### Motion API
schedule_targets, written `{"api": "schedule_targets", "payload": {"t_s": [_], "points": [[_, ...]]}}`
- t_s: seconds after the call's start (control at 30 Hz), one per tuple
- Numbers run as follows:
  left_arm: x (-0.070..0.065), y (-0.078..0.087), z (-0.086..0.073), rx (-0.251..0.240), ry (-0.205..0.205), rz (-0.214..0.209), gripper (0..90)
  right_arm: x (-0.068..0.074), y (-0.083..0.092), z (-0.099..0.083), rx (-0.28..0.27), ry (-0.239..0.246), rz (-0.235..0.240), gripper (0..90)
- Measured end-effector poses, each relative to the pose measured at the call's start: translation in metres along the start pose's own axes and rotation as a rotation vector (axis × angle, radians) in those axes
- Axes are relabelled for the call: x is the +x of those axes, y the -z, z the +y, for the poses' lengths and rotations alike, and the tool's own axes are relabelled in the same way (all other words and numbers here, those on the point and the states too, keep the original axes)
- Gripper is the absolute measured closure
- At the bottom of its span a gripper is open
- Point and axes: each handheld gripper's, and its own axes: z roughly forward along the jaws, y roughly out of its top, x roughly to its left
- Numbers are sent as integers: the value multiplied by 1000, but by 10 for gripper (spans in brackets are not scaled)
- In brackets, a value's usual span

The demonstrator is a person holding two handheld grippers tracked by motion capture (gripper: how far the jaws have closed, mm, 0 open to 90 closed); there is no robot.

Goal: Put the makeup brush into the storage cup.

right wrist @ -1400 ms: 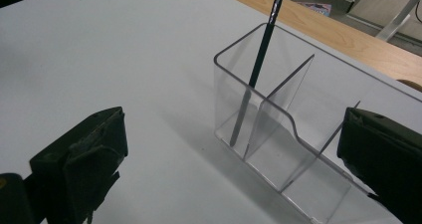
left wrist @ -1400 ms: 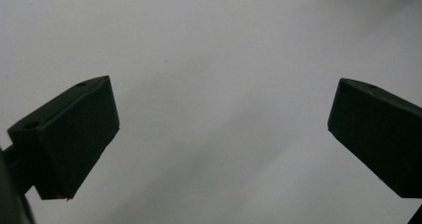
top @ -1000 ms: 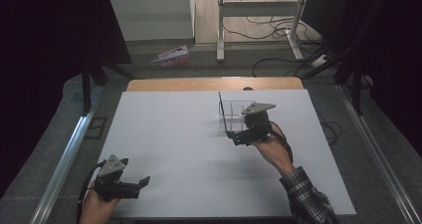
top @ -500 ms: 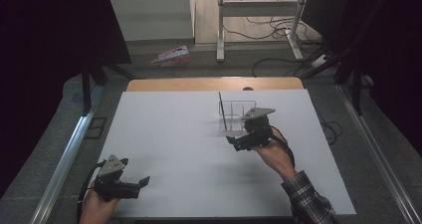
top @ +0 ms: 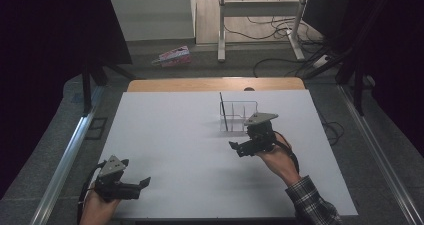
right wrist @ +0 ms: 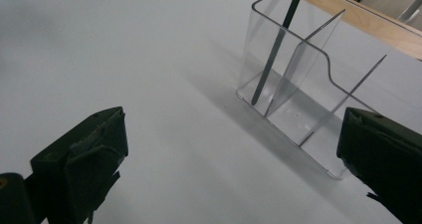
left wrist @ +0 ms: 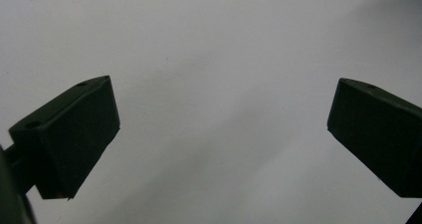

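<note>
Standing upright near far edge of white table (top: pixel 165 150): clear organizer (right wrist: pixel 298 92), dark pen (right wrist: pixel 276 50) leaning in its end compartment, so pen rests against wall. Right gripper (top: pixel 239 149) just beside organizer, jaws spread wide, grasping nothing; probably positioned close for reach to pen or holder. Left gripper (top: pixel 141 183) low at near corner, jaws also released, empty, well apart from organizer, likely parked out of way.
</note>
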Motion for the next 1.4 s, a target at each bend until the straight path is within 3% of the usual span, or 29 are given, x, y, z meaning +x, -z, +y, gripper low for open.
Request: {"api": "schedule_targets", "payload": {"t_s": [1.4], "points": [[-1,-2,1,15,-16,4,6,6,37,-27,-19,-43,-54,6]]}}
